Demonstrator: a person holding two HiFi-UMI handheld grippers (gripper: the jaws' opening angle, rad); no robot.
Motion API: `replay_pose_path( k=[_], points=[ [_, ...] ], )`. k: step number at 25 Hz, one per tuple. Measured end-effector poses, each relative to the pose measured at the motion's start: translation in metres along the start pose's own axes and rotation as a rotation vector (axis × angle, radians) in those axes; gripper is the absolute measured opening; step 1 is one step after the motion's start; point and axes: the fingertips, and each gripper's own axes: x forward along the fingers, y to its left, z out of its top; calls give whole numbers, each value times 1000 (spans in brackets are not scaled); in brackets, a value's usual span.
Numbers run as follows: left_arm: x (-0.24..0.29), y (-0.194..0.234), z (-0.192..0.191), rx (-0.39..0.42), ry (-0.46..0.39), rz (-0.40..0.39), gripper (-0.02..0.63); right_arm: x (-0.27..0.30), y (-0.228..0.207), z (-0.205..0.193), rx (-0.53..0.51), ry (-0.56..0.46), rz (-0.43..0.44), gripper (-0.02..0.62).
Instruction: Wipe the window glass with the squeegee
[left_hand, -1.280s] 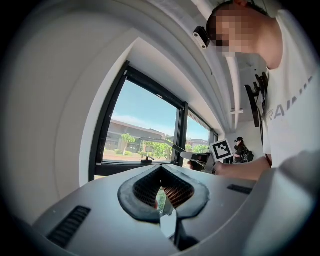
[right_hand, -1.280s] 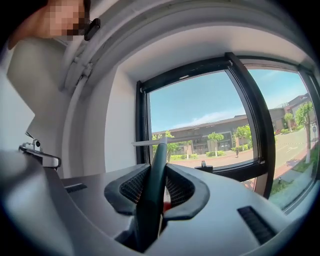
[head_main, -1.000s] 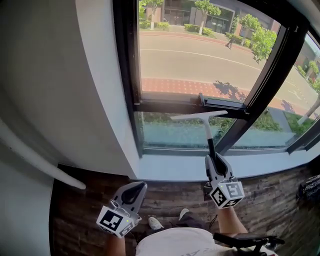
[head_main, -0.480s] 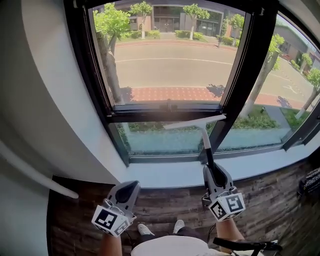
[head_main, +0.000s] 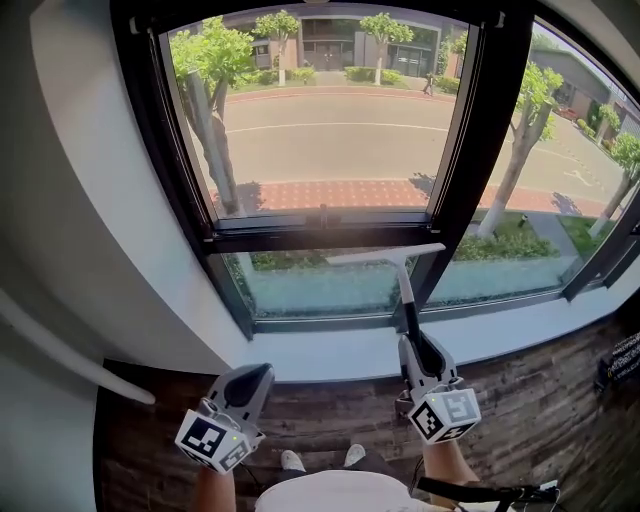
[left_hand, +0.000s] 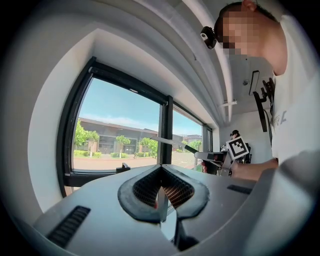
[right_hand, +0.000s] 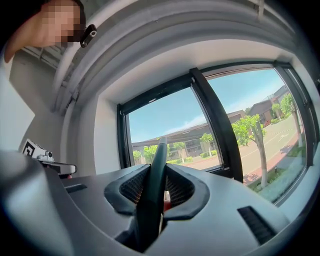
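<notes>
The squeegee (head_main: 386, 256) has a white blade and a black handle (head_main: 409, 312). It stands upright, blade level in front of the lower pane of the window glass (head_main: 310, 283), just under the black crossbar (head_main: 320, 233). My right gripper (head_main: 414, 342) is shut on the handle (right_hand: 156, 172), which fills the gap between the jaws. My left gripper (head_main: 256, 377) hangs lower left over the floor, shut with nothing in it (left_hand: 161, 172). In the left gripper view the squeegee (left_hand: 172, 143) shows to the right, held out towards the glass.
A white sill (head_main: 330, 352) runs under the window, with dark wood floor (head_main: 540, 400) below it. A window latch (head_main: 322, 213) sits on the crossbar. A thick black mullion (head_main: 480, 140) splits the panes. A white rail (head_main: 70, 355) crosses the left wall; a dark bag (head_main: 625, 360) lies far right.
The head view has swung, so the window now sits further left and more square. Both grippers sit slightly lower and left in frame. The right gripper still holds the squeegee upright.
</notes>
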Motion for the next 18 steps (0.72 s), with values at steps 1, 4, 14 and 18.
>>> replay_pose_path(
  k=[1, 4, 14, 18],
  points=[
    [-1, 1, 1, 3, -6, -10, 15, 0, 4, 0, -5, -4, 5, 100],
    [-5, 6, 1, 1, -3, -24, 15, 1, 15, -1, -5, -17, 10, 100],
    [-15, 17, -5, -2, 2, -59, 15, 4, 40, 3, -48, -51, -11, 100],
    [-16, 18, -5, -5, 2, -64, 15, 6, 45, 2, -46, -32, -13, 100]
  ],
)
